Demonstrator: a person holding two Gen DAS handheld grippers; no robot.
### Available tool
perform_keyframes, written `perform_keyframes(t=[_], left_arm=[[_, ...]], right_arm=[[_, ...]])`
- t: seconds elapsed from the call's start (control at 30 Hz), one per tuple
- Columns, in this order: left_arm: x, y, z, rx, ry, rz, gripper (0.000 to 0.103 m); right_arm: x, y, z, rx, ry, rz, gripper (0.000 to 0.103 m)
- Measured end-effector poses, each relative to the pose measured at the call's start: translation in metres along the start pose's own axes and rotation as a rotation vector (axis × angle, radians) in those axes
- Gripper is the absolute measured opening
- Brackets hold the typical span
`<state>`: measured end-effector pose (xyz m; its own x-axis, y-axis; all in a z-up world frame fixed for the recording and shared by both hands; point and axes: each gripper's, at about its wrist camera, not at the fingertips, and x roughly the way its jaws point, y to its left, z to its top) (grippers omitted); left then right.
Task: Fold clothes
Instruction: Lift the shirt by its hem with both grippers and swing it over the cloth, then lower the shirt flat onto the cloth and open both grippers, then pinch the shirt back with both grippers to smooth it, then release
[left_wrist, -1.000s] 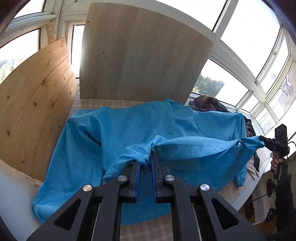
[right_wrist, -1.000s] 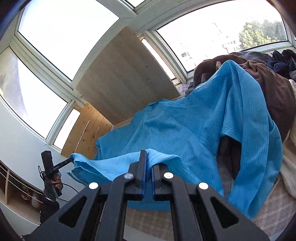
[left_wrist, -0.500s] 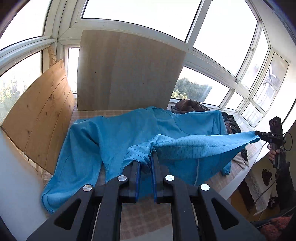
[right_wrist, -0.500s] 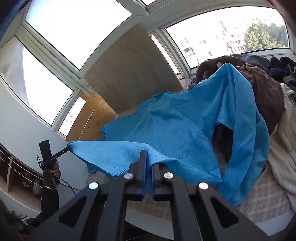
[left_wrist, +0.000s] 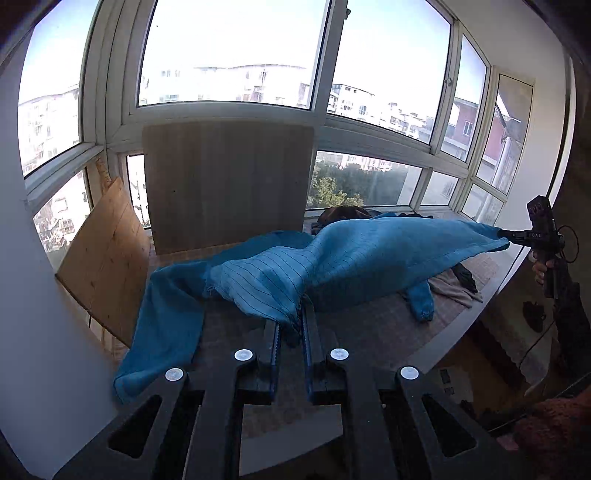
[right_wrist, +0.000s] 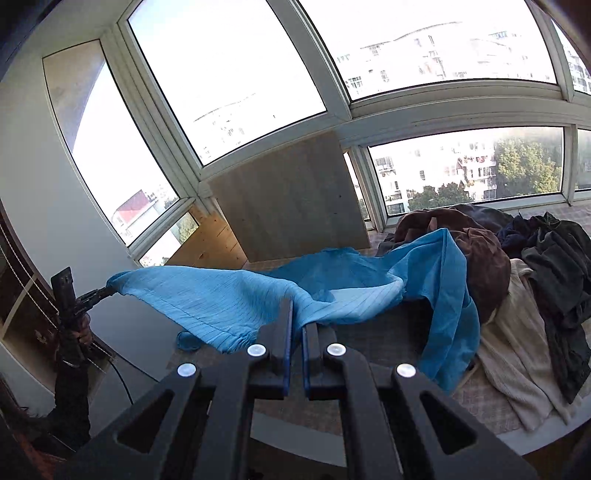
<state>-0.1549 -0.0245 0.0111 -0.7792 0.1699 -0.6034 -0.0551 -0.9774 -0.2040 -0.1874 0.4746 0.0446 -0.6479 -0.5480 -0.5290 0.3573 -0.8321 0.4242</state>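
The blue shirt (left_wrist: 354, 258) is stretched in the air between your two hands, its hem edge taut from one tool to the other, while the far part and one sleeve trail on the table (left_wrist: 373, 328) under the windows. Your left tool (left_wrist: 291, 325) is pressed together on one corner of the hem; your right tool (right_wrist: 297, 321) pinches the other corner. You appear to be in the lift-and-spread step, with no fold made yet. Next you would need to keep the edge tight, carry it toward the far side and lay the shirt down flat or over itself. Watch the pile of clothes (right_wrist: 517, 280) just beside the shirt on the right: one part of the shirt drapes against the brown garment (right_wrist: 484, 258) and could drag it.
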Motion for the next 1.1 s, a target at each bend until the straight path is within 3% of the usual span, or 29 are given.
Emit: perform_keyframes(t=[0.2, 0.37, 0.43, 0.5, 0.63, 0.73, 0.77, 0.87, 0.97, 1.1], left_arm=[[0.031, 0.014, -0.157, -0.216, 0.214, -0.028, 0.009], [0.08, 0.035, -0.273, -0.423, 0.425, -0.078, 0.012], [0.096, 0.038, -0.304, -0.426, 0.531, -0.036, 0.012], [0.099, 0.036, -0.316, -0.381, 0.594, 0.001, 0.008], [0.087, 0.039, -0.304, -0.335, 0.628, 0.052, 0.009], [0.097, 0.048, -0.248, -0.243, 0.57, 0.1, 0.011], [0.106, 0.051, -0.226, -0.216, 0.541, 0.11, 0.013], [0.152, 0.075, -0.166, -0.187, 0.475, 0.109, 0.022], [0.213, 0.106, -0.12, -0.208, 0.465, 0.174, 0.022], [0.28, 0.143, -0.091, -0.28, 0.502, 0.228, 0.022]], right_arm=[[0.031, -0.034, -0.143, 0.158, 0.18, 0.028, 0.004], [0.074, -0.072, -0.262, 0.321, 0.386, -0.035, 0.004], [0.091, -0.091, -0.3, 0.352, 0.462, -0.118, 0.005], [0.104, -0.117, -0.326, 0.445, 0.522, -0.141, 0.007], [0.097, -0.131, -0.325, 0.436, 0.541, -0.183, 0.007], [0.081, -0.129, -0.302, 0.386, 0.506, -0.201, 0.008], [0.082, -0.127, -0.288, 0.357, 0.486, -0.209, 0.013], [0.103, -0.125, -0.242, 0.269, 0.43, -0.203, 0.034], [0.142, -0.123, -0.195, 0.174, 0.394, -0.172, 0.034], [0.195, -0.141, -0.149, 0.126, 0.374, -0.16, 0.034]])
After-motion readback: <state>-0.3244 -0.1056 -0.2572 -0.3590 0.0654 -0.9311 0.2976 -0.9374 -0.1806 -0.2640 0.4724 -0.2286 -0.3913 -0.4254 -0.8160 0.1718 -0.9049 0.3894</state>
